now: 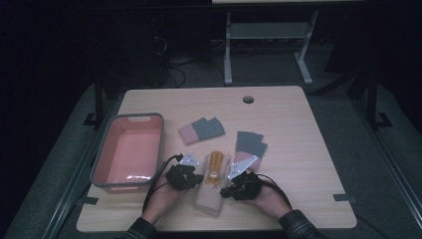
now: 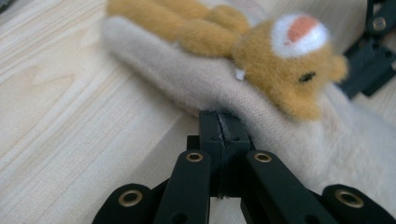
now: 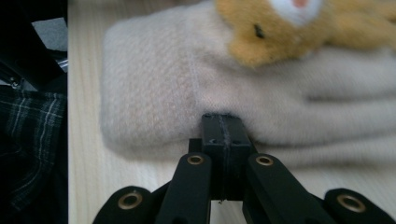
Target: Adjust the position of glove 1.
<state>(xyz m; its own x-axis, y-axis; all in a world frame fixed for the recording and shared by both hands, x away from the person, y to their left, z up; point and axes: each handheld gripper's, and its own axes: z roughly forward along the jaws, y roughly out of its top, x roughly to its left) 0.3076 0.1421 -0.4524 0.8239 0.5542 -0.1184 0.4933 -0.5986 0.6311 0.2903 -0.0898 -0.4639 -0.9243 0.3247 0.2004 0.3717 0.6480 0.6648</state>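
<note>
A plush toy (image 1: 215, 168) lies on a mitten (image 1: 211, 193), right of the bin (image 1: 128, 151).

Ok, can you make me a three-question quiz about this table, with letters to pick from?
1. Where is the bin?
A. left side of the table
B. right side
C. on the floor

2. How many grey-and-pink sock pairs lie beyond the beige sock?
A. one
B. two
C. four

3. How are the jaws of the left hand-held gripper?
A. wide open
B. shut
C. holding a cup

Answers: 1 A, it sits at the table's left edge. 2 B, one pair and another. 3 B, its jaws meet at the sock's edge.
</note>
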